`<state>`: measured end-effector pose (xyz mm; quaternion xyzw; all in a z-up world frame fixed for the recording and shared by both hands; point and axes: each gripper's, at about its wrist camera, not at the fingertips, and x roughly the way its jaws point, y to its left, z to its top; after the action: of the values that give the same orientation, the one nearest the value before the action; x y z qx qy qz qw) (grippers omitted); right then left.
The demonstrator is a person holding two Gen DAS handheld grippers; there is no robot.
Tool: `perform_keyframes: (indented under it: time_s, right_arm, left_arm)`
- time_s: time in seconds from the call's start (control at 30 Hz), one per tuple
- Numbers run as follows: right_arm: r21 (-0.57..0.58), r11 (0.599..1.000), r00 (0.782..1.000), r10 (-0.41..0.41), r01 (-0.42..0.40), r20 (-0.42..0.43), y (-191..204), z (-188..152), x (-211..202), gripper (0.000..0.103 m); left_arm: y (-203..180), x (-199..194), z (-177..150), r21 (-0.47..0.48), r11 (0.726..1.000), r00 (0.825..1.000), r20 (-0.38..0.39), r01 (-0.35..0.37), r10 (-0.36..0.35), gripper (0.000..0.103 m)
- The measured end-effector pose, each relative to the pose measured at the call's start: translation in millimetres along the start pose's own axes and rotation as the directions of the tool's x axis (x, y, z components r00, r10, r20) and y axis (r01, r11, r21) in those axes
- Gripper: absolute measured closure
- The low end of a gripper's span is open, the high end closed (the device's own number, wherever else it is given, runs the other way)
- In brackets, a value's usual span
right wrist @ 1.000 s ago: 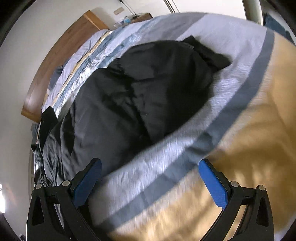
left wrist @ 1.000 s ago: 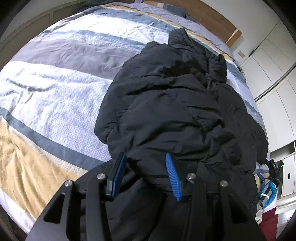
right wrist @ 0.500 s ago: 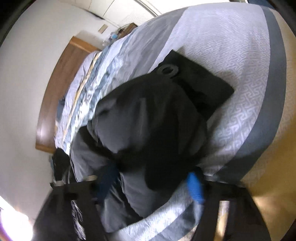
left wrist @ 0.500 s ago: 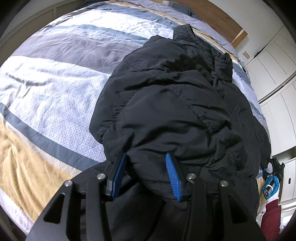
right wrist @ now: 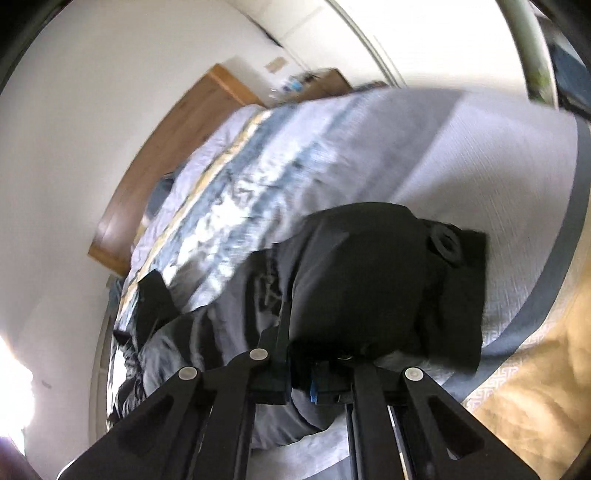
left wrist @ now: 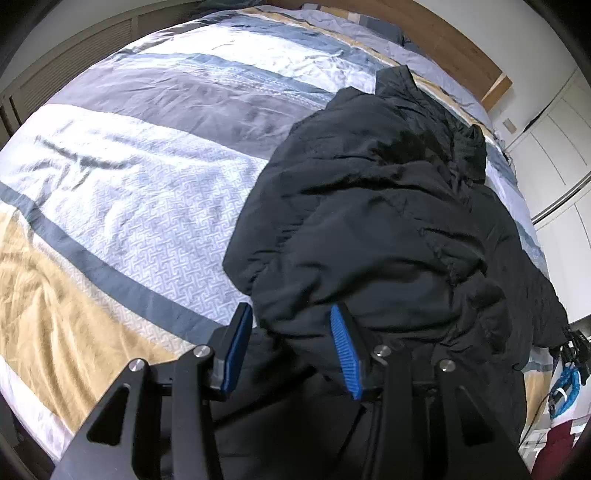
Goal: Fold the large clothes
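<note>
A puffy black quilted jacket [left wrist: 384, 229] is seen against a striped quilted bedspread [left wrist: 140, 206], which is banded in white, pale grey, dark grey, slate blue and ochre yellow; a fine interlocking key pattern is woven into the white bands. Black frames and ribbed bright blue pads [left wrist: 345, 354] are shown on the left tongs [left wrist: 291, 347]. A brown wooden headboard [left wrist: 443, 33] is set against white walls. In the right wrist view, the jacket's lining [right wrist: 229, 332] is rendered grey.

Striped bedspread [left wrist: 147, 177], wooden headboard [left wrist: 443, 33]
</note>
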<state>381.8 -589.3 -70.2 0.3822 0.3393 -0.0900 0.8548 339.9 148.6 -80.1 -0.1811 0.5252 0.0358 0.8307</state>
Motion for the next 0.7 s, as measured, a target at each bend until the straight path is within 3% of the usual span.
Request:
perform_keyframes:
  time_s: [0.4,0.57,0.7]
  right_arm:
    - [-0.252,0.961,0.993,0.119,-0.114,0.006,98,-27,-68,0.097]
    - [-0.404,0.903,0.989,0.143,-0.145,-0.036,144,-64,-87,0.097]
    - [-0.548,0.825,0.99,0.118,-0.138,-0.07,182,-102,-96,0.098]
  left_arm:
    - [15,-29,-13,0.006,0.999,0.998,0.048,0.048,-0.048,0.061]
    - [26,-44,-18,0.011,0.998,0.995,0.073,0.061,-0.062,0.061]
    - [36,-56,-23,0.003,0.997,0.993,0.091,0.072,-0.072,0.061]
